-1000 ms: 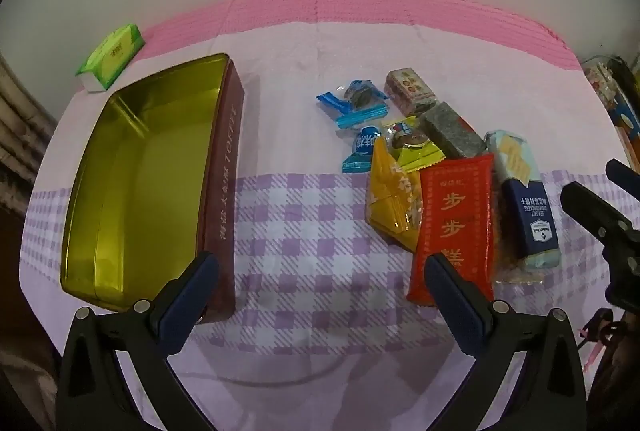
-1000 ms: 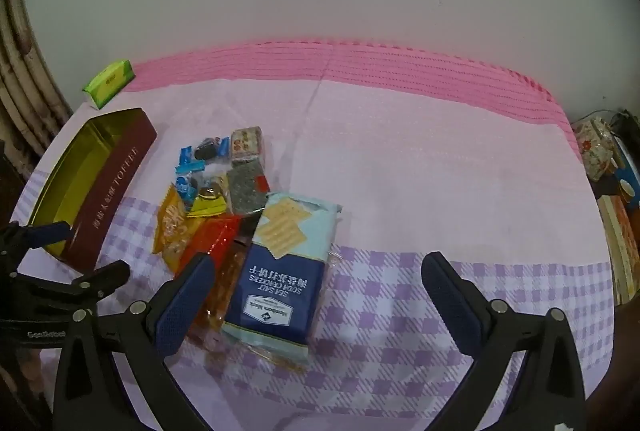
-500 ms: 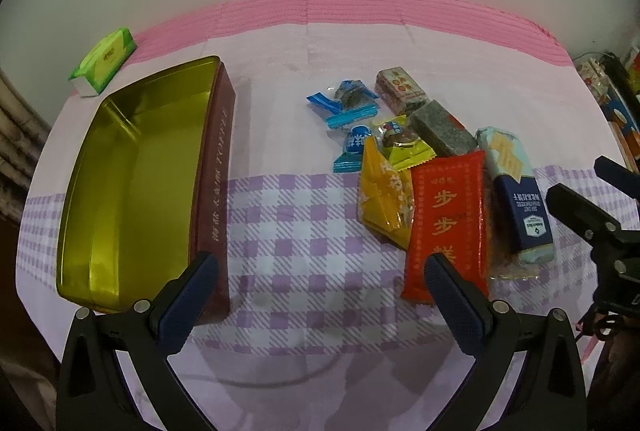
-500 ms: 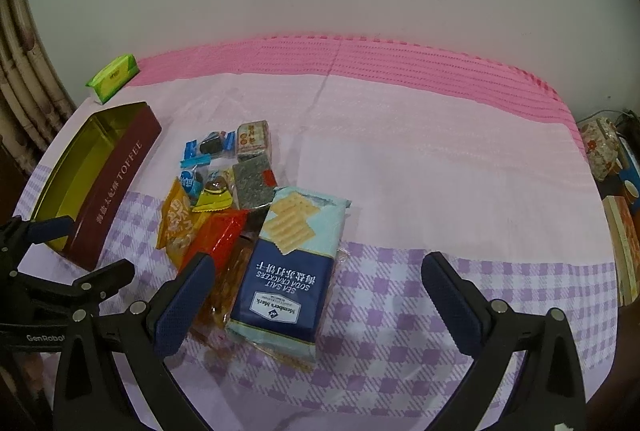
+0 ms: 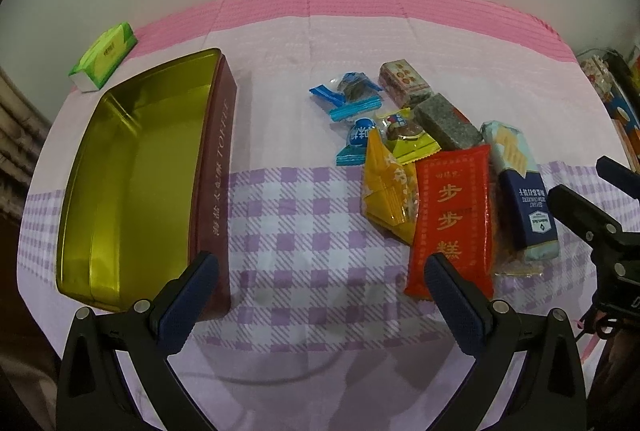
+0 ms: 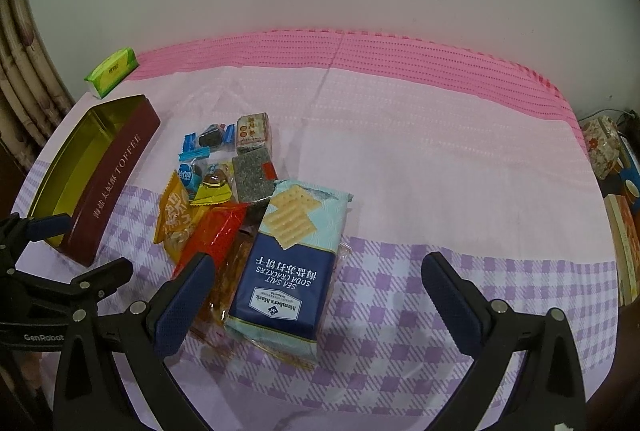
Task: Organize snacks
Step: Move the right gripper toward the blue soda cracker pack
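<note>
Snack pile lay mid-desk, right of empty toffee tin. Tissue pack beyond tin. Left tongs and right tongs gaped wide, holding nothing.

Tin: I see shiny gold metal inside, smooth maroon outside.
Tablecloth: matt woven cloth, ribbed pink band at the far edge.
Red packet: glossy plastic film, crinkled.
Cracker pack: smooth, slightly shiny wrapper.
Orange bag: glossy, part see-through film.
Tissue pack: glossy green wrap.
Finger pads: matt, finely textured blue; my gripper frames look like matt black plastic.
</note>
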{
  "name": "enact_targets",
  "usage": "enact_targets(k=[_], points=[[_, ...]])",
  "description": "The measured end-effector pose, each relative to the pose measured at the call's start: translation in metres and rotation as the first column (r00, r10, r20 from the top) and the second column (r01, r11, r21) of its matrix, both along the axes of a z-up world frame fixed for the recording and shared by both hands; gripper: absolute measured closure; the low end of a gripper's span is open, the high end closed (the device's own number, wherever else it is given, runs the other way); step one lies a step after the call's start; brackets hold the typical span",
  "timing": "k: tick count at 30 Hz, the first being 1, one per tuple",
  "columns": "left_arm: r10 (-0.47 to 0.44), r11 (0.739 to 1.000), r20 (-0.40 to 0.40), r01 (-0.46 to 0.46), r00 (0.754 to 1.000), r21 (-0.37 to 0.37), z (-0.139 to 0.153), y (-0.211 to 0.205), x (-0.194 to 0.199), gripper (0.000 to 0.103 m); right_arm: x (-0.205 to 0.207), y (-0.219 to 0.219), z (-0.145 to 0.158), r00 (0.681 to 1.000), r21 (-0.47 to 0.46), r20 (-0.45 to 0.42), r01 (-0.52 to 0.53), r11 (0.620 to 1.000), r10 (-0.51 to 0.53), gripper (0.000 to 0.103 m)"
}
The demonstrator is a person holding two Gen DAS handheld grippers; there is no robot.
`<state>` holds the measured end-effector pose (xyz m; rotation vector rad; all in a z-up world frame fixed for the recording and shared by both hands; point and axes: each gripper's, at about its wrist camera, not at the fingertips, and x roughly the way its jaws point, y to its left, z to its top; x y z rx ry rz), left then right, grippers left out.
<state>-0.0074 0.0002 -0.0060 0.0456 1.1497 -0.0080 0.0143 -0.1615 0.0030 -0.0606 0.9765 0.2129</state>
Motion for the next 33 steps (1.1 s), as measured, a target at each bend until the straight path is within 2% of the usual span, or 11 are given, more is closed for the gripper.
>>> enact_targets(k=[15, 33], points=[[0.005, 1.000, 0.002, -0.005, 1.000, 0.010, -0.001, -0.003, 0.002, 0.001, 0.002, -0.001, -0.003, 1.000, 0.007, -0.008, 0.006, 1.000, -0.006, 0.001], [0.005, 1.000, -0.003, -0.005, 1.000, -0.027, -0.002, 0.000, 0.003, 0.001, 0.003, 0.000, -0.011, 0.999, -0.008, -0.043, 0.008, 1.000, -0.008, 0.005]])
